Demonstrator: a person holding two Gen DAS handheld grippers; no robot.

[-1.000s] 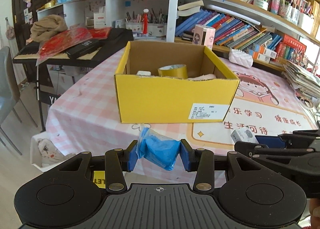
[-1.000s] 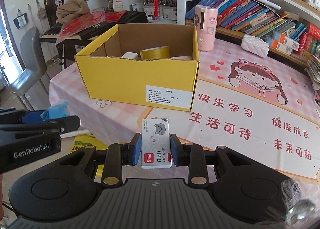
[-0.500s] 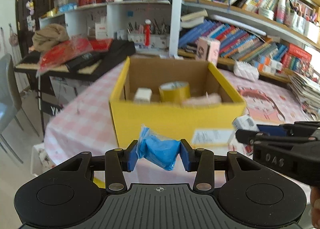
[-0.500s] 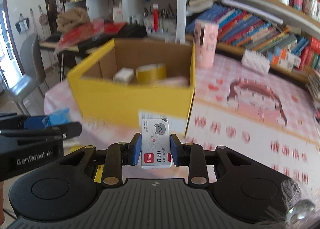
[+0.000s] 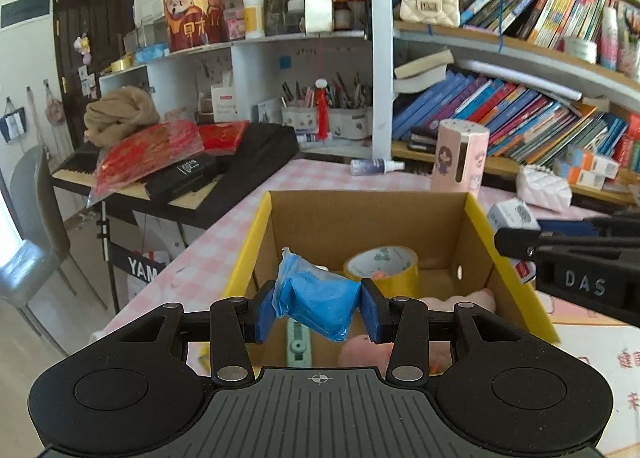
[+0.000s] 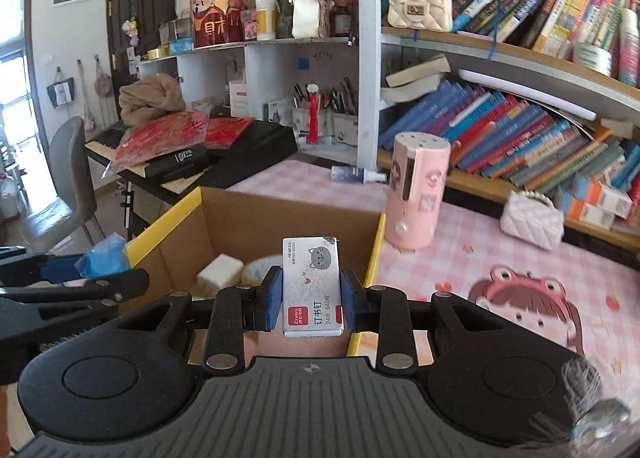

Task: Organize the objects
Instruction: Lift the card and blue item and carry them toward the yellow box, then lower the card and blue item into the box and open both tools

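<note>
My left gripper (image 5: 318,312) squeezes a crumpled blue plastic packet (image 5: 316,308) between its blue pads. My right gripper (image 6: 311,298) is pinched tight on a small staple box (image 6: 312,286) with a gray cat drawn on it. I hold both things over the open yellow cardboard box (image 5: 478,225), which sits on the pink checked tablecloth (image 6: 460,242).

Inside the box I see a roll of yellow tape (image 5: 382,268), a small white block (image 6: 220,272), a mint green thing (image 5: 298,342) and something soft and pink (image 5: 362,350). The packet hangs above the near left part of the box. The staple box hangs above the near right part.

Behind the box stands a tall pink holder (image 6: 416,193) with cartoon pictures. A small white quilted purse (image 6: 532,219) lies near the bookshelf (image 6: 520,57) full of books. A black keyboard (image 5: 224,161) stands to the left, with red packets on top.
</note>
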